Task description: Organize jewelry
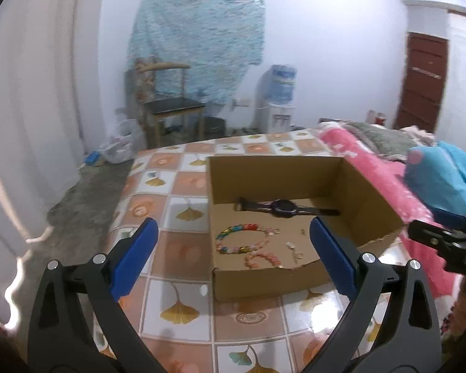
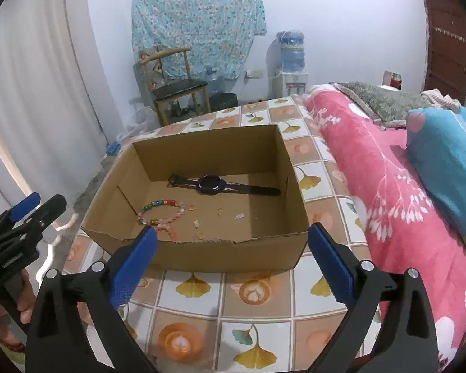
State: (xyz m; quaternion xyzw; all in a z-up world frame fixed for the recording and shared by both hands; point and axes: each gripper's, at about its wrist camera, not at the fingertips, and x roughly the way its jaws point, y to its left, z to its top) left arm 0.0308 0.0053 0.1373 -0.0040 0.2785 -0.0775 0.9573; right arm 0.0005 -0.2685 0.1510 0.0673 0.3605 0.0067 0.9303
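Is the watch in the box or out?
In. The watch lies flat on the floor of the open cardboard box, near its far wall, strap stretched out, beyond the bead bracelet.

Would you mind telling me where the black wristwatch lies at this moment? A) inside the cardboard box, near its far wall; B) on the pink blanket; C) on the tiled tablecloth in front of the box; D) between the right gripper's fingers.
A: the right wrist view shows the black wristwatch flat on the floor of the cardboard box near its far wall, beyond the beaded bracelet, and neither gripper touches it.
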